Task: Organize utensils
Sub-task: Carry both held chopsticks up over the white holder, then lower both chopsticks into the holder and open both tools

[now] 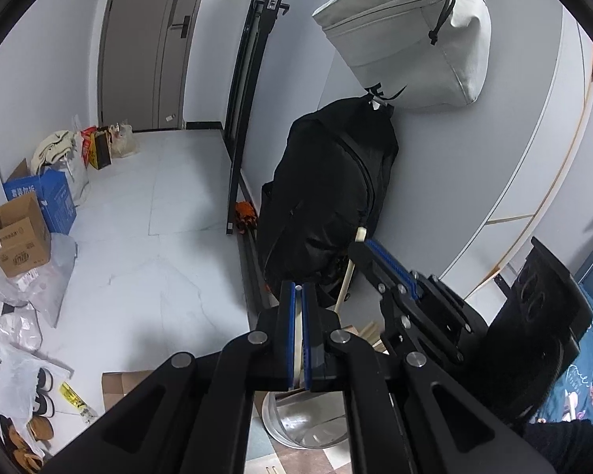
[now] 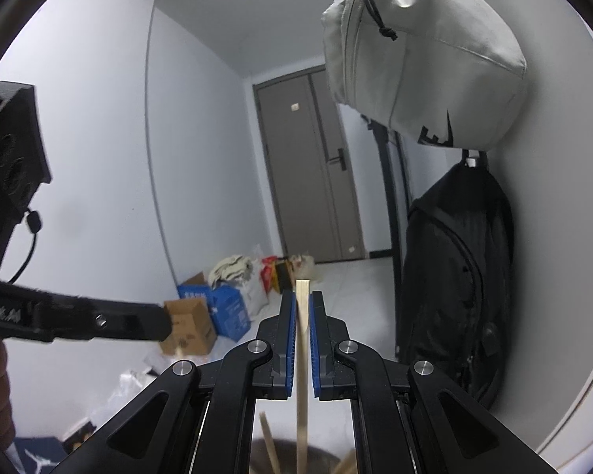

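My left gripper [image 1: 299,290] is shut on a thin pale chopstick [image 1: 298,349], whose tip shows between the blue pads. Under it stands a round metal holder [image 1: 274,414] with wooden sticks [image 1: 365,331] leaning in it. My right gripper [image 2: 303,296] is shut on a wooden chopstick [image 2: 302,355] that stands upright and runs down towards the holder's dark mouth [image 2: 324,459]. Another stick [image 2: 268,440] leans there. In the left wrist view the right gripper [image 1: 361,243] comes in from the right with its chopstick [image 1: 346,280]. In the right wrist view the left gripper [image 2: 167,322] reaches in from the left.
A black bag [image 1: 328,189] and a grey bag [image 1: 411,31] hang on the wall just behind the holder. Cardboard boxes [image 1: 19,237], plastic bags and shoes lie along the floor at left. A checked cloth [image 1: 328,462] is under the holder, and blue patterned fabric [image 1: 589,375] lies at right.
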The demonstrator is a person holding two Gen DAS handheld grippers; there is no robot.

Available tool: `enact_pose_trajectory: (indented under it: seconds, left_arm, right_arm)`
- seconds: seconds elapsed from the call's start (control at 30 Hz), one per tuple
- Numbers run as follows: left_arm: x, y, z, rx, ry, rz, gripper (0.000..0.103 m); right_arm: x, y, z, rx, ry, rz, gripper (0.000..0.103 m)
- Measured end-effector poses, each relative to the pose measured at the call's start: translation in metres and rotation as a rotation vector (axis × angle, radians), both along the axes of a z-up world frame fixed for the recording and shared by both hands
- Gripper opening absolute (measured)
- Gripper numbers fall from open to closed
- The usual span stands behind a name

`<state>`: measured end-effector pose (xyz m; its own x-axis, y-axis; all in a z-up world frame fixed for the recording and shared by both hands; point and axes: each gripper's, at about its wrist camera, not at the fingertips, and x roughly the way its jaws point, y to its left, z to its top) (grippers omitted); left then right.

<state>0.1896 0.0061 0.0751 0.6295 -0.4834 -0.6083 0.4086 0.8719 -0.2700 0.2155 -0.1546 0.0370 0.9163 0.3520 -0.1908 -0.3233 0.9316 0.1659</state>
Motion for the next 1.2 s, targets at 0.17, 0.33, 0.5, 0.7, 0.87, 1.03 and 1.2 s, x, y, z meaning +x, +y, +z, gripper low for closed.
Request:
enact_pose_trajectory:
  seconds: [0.17, 0.33, 0.5, 0.7, 0.87, 1.03, 1.2]
  left_arm:
    - [-0.003, -0.006, -0.004, 0.015, 0.004, -0.014, 0.0]
    - [-0.006, -0.009, -0.013, 0.03, 0.014, -0.017, 0.0]
    - [-0.005, -0.01, -0.024, 0.04, 0.038, -0.008, 0.0]
    - [-0.004, -0.009, -0.027, 0.024, 0.063, -0.014, 0.0]
    - [0.0, -0.012, -0.029, -0.01, 0.101, -0.049, 0.0]
    - [-0.002, -0.007, -0.024, -0.05, 0.13, -0.044, 0.001]
    - [-0.014, -0.006, -0.014, -0.051, 0.11, -0.018, 0.045]
  right_arm:
    - [-0.004, -0.004, -0.005, -0.011, 0.092, 0.042, 0.005]
    - [-0.009, -0.008, -0.01, -0.019, 0.14, 0.05, 0.005]
    - [-0.01, -0.011, -0.015, -0.02, 0.178, 0.068, 0.005]
    - [-0.014, -0.021, -0.021, 0.006, 0.212, 0.064, 0.009]
    - [-0.022, -0.03, -0.018, 0.031, 0.212, 0.073, 0.009]
    - [-0.037, -0.048, -0.006, 0.089, 0.193, 0.069, 0.033]
    - [-0.053, -0.065, 0.002, 0.107, 0.203, 0.049, 0.062]
